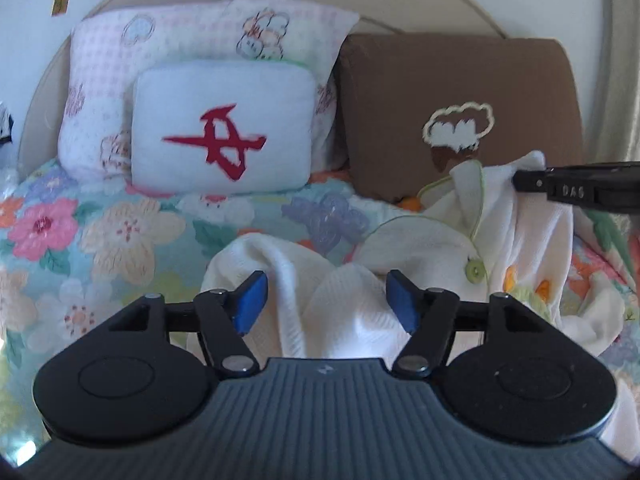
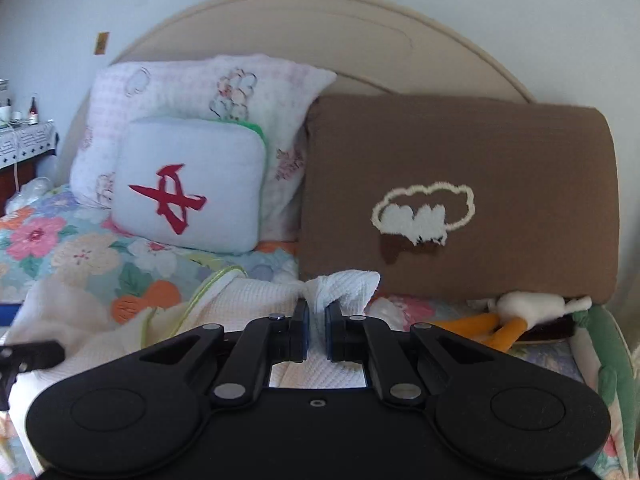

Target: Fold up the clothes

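My right gripper (image 2: 316,330) pinches the white garment (image 1: 344,300); my left gripper (image 1: 328,300) gapes wide, empty. Risk: the small bunched pinch slips under load.

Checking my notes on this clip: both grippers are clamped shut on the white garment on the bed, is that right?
Not quite. Only the right gripper is clamped on the white garment, as the right wrist view shows. In the left wrist view the left gripper is open, with the fabric lying between its jaws.

I read "DAS" embossed on the right gripper (image 1: 520,179). The white cushion (image 1: 222,126) bears a red character, rotated; I cannot decipher it.
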Demonstrator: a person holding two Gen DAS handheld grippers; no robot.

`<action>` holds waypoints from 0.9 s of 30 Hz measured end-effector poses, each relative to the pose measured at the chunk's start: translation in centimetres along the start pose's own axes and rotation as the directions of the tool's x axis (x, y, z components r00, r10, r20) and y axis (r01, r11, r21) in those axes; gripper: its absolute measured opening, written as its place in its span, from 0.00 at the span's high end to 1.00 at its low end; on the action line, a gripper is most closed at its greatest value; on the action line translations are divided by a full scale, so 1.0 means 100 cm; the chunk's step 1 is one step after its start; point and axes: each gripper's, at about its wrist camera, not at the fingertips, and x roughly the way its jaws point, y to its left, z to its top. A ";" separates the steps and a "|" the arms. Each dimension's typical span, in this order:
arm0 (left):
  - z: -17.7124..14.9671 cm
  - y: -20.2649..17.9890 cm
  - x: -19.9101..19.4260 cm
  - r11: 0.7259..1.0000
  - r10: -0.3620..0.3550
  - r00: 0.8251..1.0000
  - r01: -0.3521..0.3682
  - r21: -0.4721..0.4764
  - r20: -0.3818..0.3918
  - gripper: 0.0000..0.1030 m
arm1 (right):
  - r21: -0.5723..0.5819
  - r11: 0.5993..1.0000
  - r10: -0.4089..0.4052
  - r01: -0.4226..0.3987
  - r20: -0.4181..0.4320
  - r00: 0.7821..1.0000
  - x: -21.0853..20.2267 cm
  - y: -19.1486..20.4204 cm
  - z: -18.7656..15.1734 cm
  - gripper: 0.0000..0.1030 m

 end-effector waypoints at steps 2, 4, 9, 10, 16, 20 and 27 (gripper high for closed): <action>-0.021 0.004 0.020 0.998 0.024 0.994 -0.019 0.053 -0.103 0.35 | 0.008 0.998 -0.055 0.056 -0.032 0.998 0.022 -0.005 -0.013 0.92; -0.035 0.006 0.036 0.992 0.057 0.981 -0.035 0.121 -0.188 0.35 | -0.008 0.995 -0.104 0.104 -0.038 0.994 0.036 -0.010 -0.023 0.92; -0.037 0.010 0.049 0.994 0.028 0.980 -0.008 0.105 -0.197 0.29 | 0.066 0.990 -0.115 0.121 -0.089 0.989 0.062 -0.035 -0.036 0.92; -0.037 0.011 0.052 0.996 0.020 0.980 -0.002 0.088 -0.196 0.27 | 0.070 0.990 -0.116 0.123 -0.096 0.989 0.066 -0.038 -0.037 0.92; -0.037 0.022 0.057 0.998 0.034 0.982 -0.025 0.055 -0.187 0.26 | 0.055 0.967 -0.250 0.247 0.050 0.967 0.062 -0.038 -0.026 0.92; -0.039 0.033 0.067 0.993 0.108 0.972 -0.095 0.072 -0.210 0.22 | -0.090 0.961 -0.274 0.263 -0.146 0.950 0.100 -0.034 -0.029 0.91; -0.018 0.061 0.055 0.999 -0.029 0.980 0.024 -0.029 -0.195 0.22 | 0.075 0.996 -0.041 0.044 -0.042 0.998 0.062 -0.028 -0.025 0.45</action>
